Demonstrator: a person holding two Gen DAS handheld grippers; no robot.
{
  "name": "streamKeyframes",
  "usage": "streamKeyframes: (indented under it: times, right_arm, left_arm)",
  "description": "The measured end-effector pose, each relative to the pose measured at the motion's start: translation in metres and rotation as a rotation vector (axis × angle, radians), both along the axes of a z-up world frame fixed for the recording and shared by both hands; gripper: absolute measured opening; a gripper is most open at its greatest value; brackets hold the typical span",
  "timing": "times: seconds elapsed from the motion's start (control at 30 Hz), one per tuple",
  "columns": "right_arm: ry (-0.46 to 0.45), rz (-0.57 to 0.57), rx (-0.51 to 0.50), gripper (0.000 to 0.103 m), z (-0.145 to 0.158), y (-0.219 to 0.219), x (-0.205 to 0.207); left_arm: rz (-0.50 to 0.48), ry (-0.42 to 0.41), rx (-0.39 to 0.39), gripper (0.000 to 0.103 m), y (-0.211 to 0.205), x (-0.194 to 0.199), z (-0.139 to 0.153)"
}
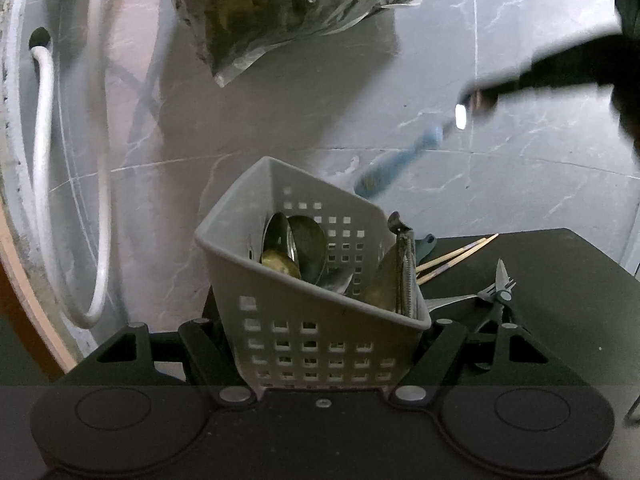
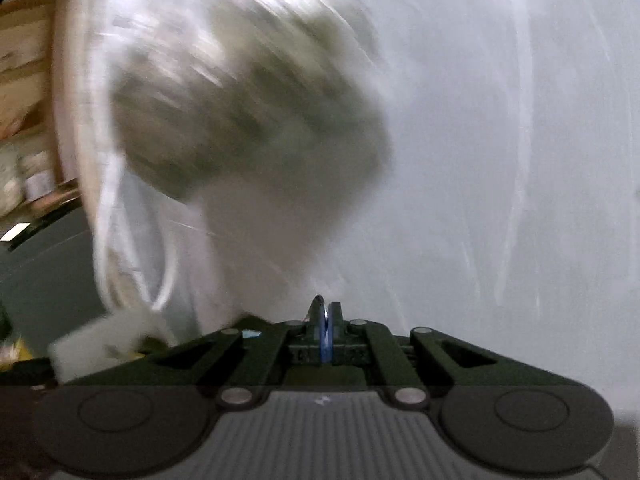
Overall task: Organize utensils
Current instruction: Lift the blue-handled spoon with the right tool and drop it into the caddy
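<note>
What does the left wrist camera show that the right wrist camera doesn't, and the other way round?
Only the left wrist view shows the grey basket gripped by the left gripper, spoons inside it, and chopsticks, a fork and scissors on the dark table.

Only the right wrist view shows, close up, the right gripper shut on a thin blue-handled utensil; the rest is motion blur.

Both show the plastic bag and white hose, and the blue-handled utensil appears blurred in the left view.
</note>
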State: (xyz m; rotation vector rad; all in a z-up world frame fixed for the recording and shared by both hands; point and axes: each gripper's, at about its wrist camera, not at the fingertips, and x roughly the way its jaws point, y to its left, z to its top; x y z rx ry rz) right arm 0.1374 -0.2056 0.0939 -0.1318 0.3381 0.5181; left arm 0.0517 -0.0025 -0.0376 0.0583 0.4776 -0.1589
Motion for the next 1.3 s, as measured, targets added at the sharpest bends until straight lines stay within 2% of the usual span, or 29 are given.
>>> streamKeyframes:
  times: [0.1,0.2,0.37,0.5,0.53,0.57,0.6,0.7,0.8,0.87,0.97,1.1,1.2,1.3]
  right_arm:
    - [-0.078,0.106,-0.072,0.001,0.027,0.020,-0.018]
    - [-0.120,0.189,-0.129,0.001,0.033,0.043,-0.029]
    - [-0.153,0.306,-0.231,0.001,0.012,0.090,-0.039]
    - [-0.102,0.380,-0.277,0.002,-0.012,0.116,-0.044]
    - [-0.095,0.381,-0.276,0.011,-0.018,0.117,-0.048]
    - [-0.074,0.384,-0.265,0.028,-0.021,0.117,-0.051]
    - [-0.052,0.372,-0.238,0.045,-0.024,0.113,-0.053]
    - [0.013,0.294,-0.130,0.054,-0.028,0.092,-0.052]
    - [0.093,0.148,-0.026,0.073,-0.037,0.056,-0.040]
    - [0.172,0.036,0.026,0.079,-0.050,0.027,-0.033]
    - [0.303,-0.116,0.056,0.081,-0.077,-0.014,-0.022]
    - [0.457,-0.250,0.109,0.089,-0.106,-0.059,-0.008]
    - [0.524,-0.304,0.117,0.094,-0.124,-0.079,0.002]
    - [0.522,-0.270,0.028,0.095,-0.135,-0.085,0.013]
  left_arm:
    - [-0.011,-0.007,-0.002,0.076,-0.002,0.002,-0.001]
    - [-0.015,-0.009,-0.002,0.076,-0.002,0.002,-0.001]
    - [-0.017,-0.010,-0.004,0.076,0.000,0.001,-0.002]
    - [-0.017,-0.011,-0.004,0.076,0.000,0.000,-0.003]
    - [-0.017,-0.011,-0.004,0.076,0.000,0.000,-0.003]
    - [-0.017,-0.012,-0.005,0.076,0.000,0.000,-0.003]
    - [-0.016,-0.012,-0.005,0.076,0.000,0.000,-0.003]
    - [-0.013,-0.012,-0.009,0.076,0.000,0.000,-0.003]
    - [-0.013,-0.011,-0.007,0.076,-0.001,0.001,-0.003]
    - [-0.012,-0.009,-0.006,0.076,-0.001,0.001,-0.002]
    - [-0.010,-0.006,-0.004,0.076,-0.001,0.001,-0.002]
    - [0.000,0.002,0.000,0.076,-0.003,0.002,-0.001]
    - [0.014,0.009,0.001,0.076,-0.005,0.002,-0.001]
    - [0.027,0.016,0.002,0.077,-0.006,0.002,0.000]
